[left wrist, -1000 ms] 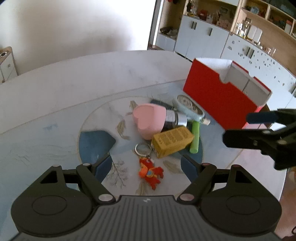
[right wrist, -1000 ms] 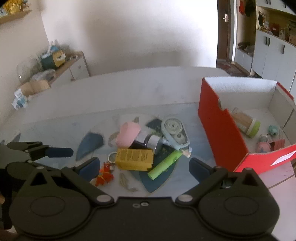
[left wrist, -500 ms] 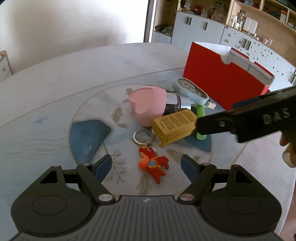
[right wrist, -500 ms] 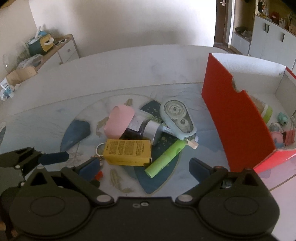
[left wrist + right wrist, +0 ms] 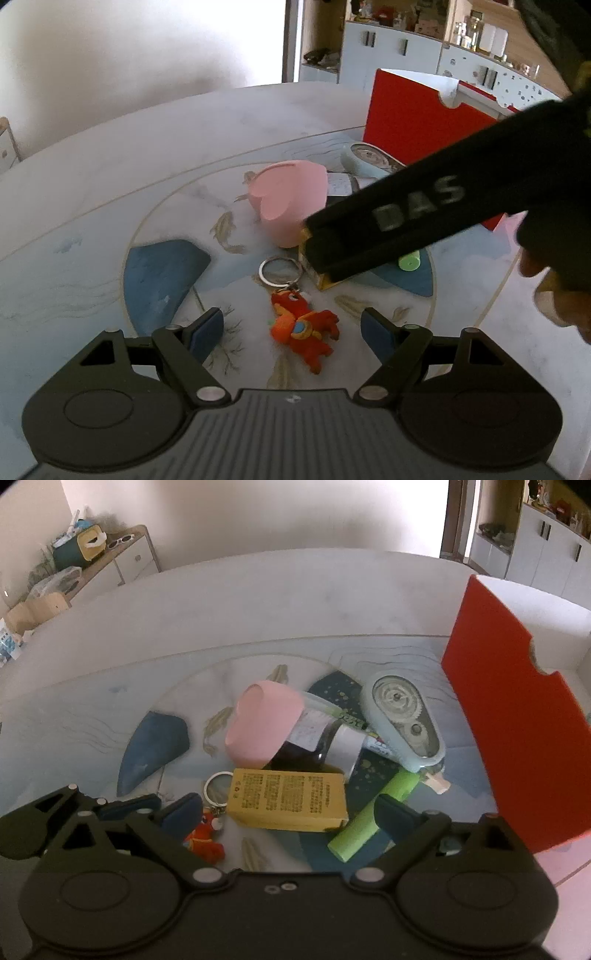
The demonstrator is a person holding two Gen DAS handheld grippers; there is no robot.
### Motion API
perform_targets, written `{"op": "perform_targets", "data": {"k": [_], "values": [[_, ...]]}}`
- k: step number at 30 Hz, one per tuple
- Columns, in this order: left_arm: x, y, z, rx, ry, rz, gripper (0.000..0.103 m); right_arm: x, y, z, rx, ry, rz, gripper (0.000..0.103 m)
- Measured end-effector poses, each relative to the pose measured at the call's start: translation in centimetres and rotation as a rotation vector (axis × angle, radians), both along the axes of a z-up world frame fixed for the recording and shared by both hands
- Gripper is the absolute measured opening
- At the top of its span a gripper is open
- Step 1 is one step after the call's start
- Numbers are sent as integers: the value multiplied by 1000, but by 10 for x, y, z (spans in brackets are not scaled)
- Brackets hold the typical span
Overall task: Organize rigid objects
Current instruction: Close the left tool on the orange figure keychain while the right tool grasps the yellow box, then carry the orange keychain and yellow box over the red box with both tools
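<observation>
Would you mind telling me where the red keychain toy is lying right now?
In the left wrist view, the red keychain toy lies on the table between the open left gripper fingers, just in front of the yellow box.

Yellow box point(image 5: 287, 799) (black print), red bin point(image 5: 513, 716).

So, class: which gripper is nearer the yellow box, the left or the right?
Right. The right gripper has the yellow box between its open fingers; the left gripper sits farther back, over the red keychain toy.

The far surface point(image 5: 258, 590) is bare and open. The red box point(image 5: 509, 716) blocks the right side of the toy pile point(image 5: 295, 746).
</observation>
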State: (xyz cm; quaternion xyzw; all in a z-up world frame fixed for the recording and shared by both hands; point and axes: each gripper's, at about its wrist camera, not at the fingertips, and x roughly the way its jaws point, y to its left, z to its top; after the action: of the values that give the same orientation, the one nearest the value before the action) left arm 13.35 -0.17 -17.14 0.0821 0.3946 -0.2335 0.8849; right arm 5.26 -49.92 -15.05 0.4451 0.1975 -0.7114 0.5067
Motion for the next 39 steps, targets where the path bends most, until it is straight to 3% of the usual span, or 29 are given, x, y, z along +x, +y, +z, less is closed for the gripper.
{"op": "perform_targets", "data": {"k": [6,14,19,39], "values": [[-3,-2,0,7,-11,0,81,1,-6,-5,25,2,12,90],[-7,-6,0,33,-40,-1,53,4,-11,-10,56,6,17,73],[-8,-6,0,32,-38,-4,40,2,-10,-9,57,2,12,71],[-8,1,17,-19,11,26,38,-2,11,14,-11,-77,-16,70]]}}
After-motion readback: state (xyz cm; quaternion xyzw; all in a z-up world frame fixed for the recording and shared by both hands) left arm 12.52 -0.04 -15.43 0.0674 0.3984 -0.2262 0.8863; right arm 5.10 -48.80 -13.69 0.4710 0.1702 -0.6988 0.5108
